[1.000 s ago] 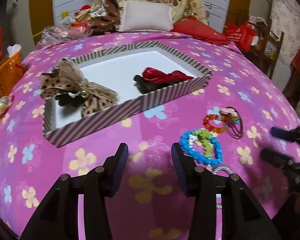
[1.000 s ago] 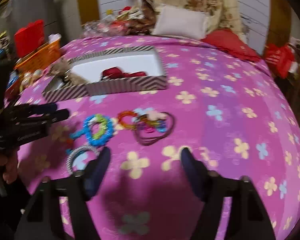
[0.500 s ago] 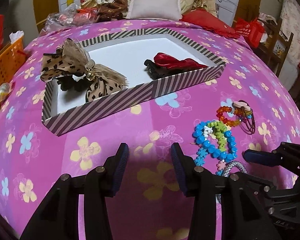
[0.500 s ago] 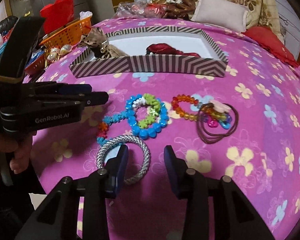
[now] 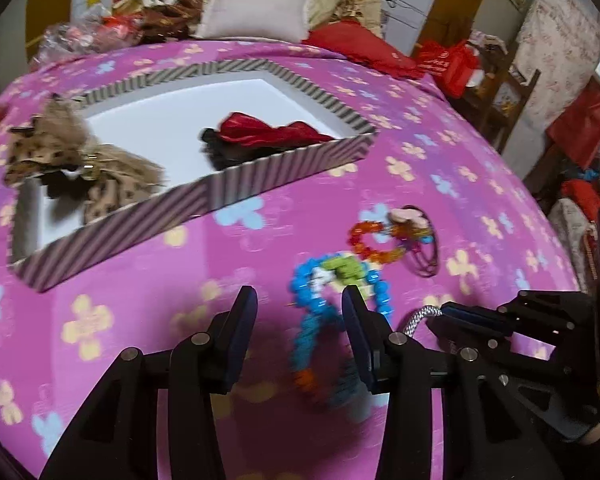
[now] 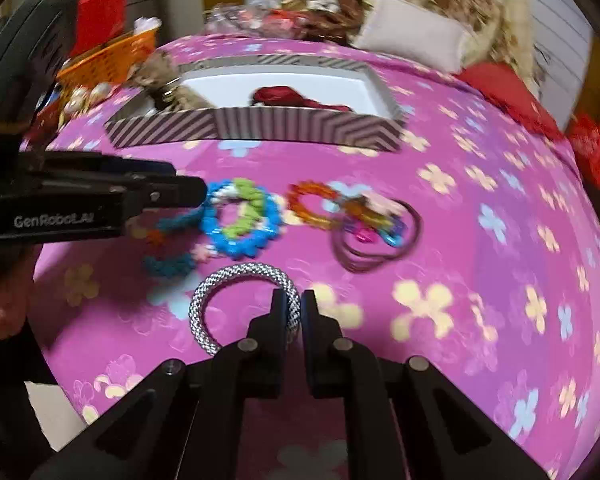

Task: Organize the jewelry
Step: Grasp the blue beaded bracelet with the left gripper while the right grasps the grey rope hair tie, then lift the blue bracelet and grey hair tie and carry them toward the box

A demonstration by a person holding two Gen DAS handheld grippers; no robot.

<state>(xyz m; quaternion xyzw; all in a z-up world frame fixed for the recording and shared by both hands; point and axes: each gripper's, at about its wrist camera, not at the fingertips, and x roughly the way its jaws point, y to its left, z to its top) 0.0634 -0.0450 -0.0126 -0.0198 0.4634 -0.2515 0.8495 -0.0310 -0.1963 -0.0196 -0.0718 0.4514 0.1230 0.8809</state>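
My right gripper (image 6: 296,308) is shut on the right side of a silver-white braided bracelet (image 6: 236,274), which lies on the pink flowered bedspread. From the left wrist, the right gripper (image 5: 440,316) shows with a bit of that braided bracelet (image 5: 422,316) at its tips. My left gripper (image 5: 298,320) is open, hovering over the tail of a blue bead bracelet (image 5: 304,276). A green bracelet (image 6: 244,208) lies inside the blue bead bracelet (image 6: 240,244). To the right lie an orange bead bracelet (image 6: 308,208) and brown hair ties (image 6: 376,248). The striped box (image 5: 260,176) behind holds a red bow (image 5: 268,132) and a leopard bow (image 5: 60,152).
A person's hand (image 6: 0,300) holds the left gripper (image 6: 192,192) at the bed's left edge. An orange basket (image 6: 112,60) stands beyond that edge. Pillows (image 5: 256,12) and clutter line the head of the bed. Red bags (image 5: 444,64) and furniture stand to the right.
My right gripper came in low over the braided bracelet and went from wide open to shut on it. The left gripper kept its opening and tilted a little.
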